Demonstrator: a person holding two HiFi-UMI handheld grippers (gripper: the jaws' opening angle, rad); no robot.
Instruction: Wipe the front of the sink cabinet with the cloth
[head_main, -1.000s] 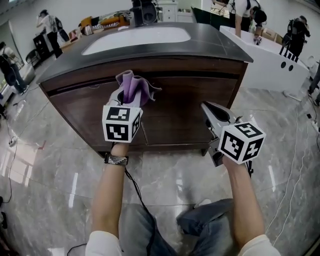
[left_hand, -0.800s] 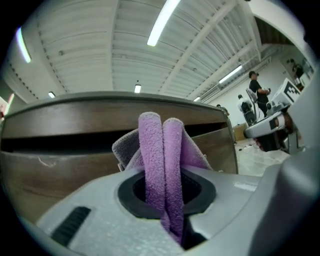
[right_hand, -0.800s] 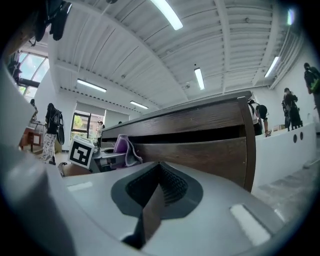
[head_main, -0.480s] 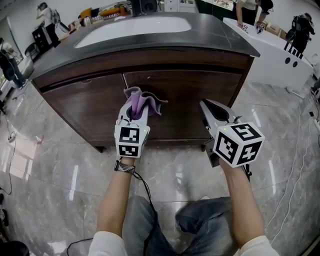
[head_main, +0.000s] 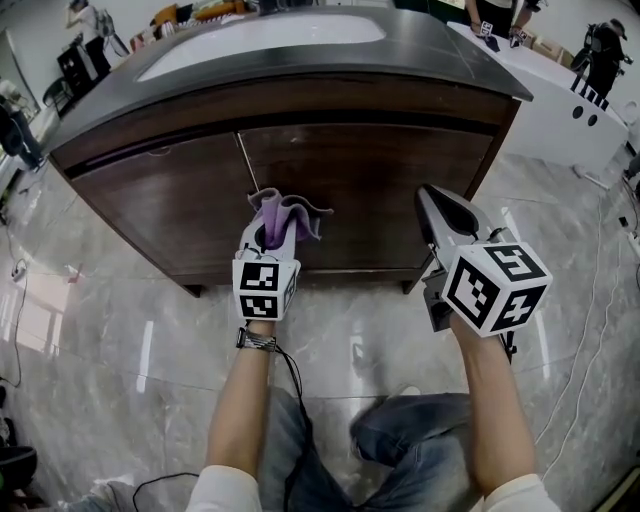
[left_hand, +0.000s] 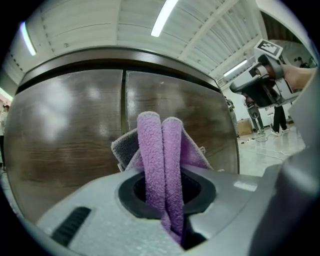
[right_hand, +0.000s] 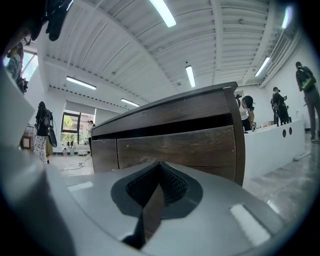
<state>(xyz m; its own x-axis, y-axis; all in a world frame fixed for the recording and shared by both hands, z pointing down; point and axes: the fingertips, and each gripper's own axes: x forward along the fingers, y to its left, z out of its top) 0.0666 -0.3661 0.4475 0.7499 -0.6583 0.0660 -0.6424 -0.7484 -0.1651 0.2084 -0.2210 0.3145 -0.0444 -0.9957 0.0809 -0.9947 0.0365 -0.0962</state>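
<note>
The dark wood sink cabinet (head_main: 180, 200) with two doors stands in front of me under a dark counter and a white basin (head_main: 262, 42). My left gripper (head_main: 272, 232) is shut on a folded purple cloth (head_main: 287, 213), which is held low against the right door, just right of the gap between the doors. In the left gripper view the purple cloth (left_hand: 162, 165) sticks up from the shut jaws before the cabinet doors (left_hand: 70, 125). My right gripper (head_main: 437, 212) is shut and empty, held apart from the cabinet's right end (right_hand: 200, 145).
Glossy marble floor (head_main: 100, 330) surrounds the cabinet. A white counter (head_main: 560, 110) stands at the right rear, with people beside it. Cables (head_main: 590, 330) run over the floor at the right. My knees (head_main: 400, 440) show below.
The left gripper has carried the cloth down and to the right across the cabinet front, from the upper part of the left door to low on the right door. The right gripper barely shifted.
</note>
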